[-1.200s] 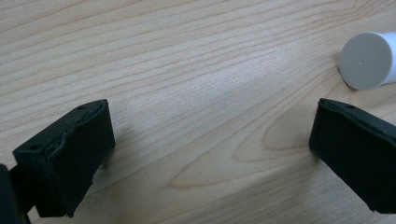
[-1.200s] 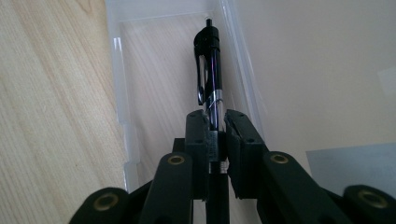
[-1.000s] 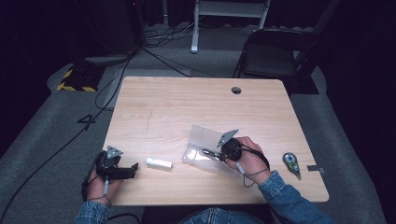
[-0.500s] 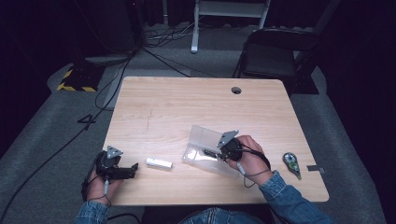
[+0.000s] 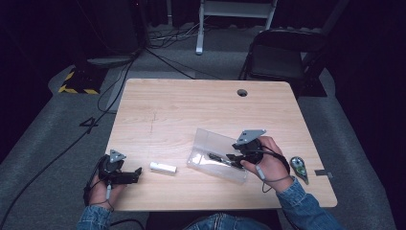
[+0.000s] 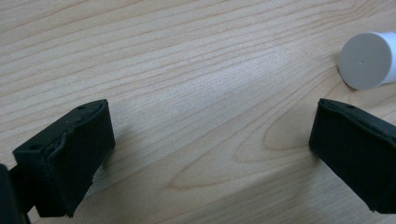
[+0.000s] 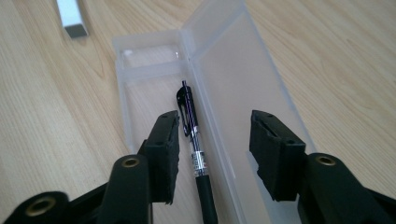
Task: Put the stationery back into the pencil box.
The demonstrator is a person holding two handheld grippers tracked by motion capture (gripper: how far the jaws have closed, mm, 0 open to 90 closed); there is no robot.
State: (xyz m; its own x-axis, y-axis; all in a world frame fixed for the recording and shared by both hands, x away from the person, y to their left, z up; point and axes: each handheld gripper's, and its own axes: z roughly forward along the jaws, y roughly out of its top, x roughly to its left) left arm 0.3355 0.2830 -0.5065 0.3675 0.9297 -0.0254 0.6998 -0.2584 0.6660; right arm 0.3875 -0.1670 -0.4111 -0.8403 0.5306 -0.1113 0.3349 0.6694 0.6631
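- A clear plastic pencil case (image 5: 216, 153) lies open on the near right part of the wooden desk (image 5: 201, 105), its lid folded out flat beside the tray.
- A black pen (image 7: 194, 140) lies lengthwise in the tray of the case, close to the hinge; its lower end runs out of the bottom of the right claw view.
- The right claw (image 7: 215, 154) hangs low over the case with its jaws spread, one on each side of the pen and touching neither pen nor plastic as far as can be seen.
- In the high view the right hand (image 5: 268, 160) grips that claw (image 5: 237, 155) from the right, the forearm in a denim sleeve (image 5: 306, 211) coming up from the bottom edge; the jaw tips are small and dark there and hard to make out against the case.
- A small white cylinder (image 5: 163, 167) lies on its side between the two hands, well left of the case; in the left claw view just its round end (image 6: 366, 60) shows, cut off by the right edge.
- The left claw (image 6: 210, 154) rests low at the near left corner of the desk, jaws spread wide over bare wood, pointing toward the cylinder.
- The left hand (image 5: 103, 184) holds it (image 5: 136, 173) from behind, partly over the desk edge.
- A small grey-green object (image 5: 299, 167) lies near the right edge of the desk; too small to identify.
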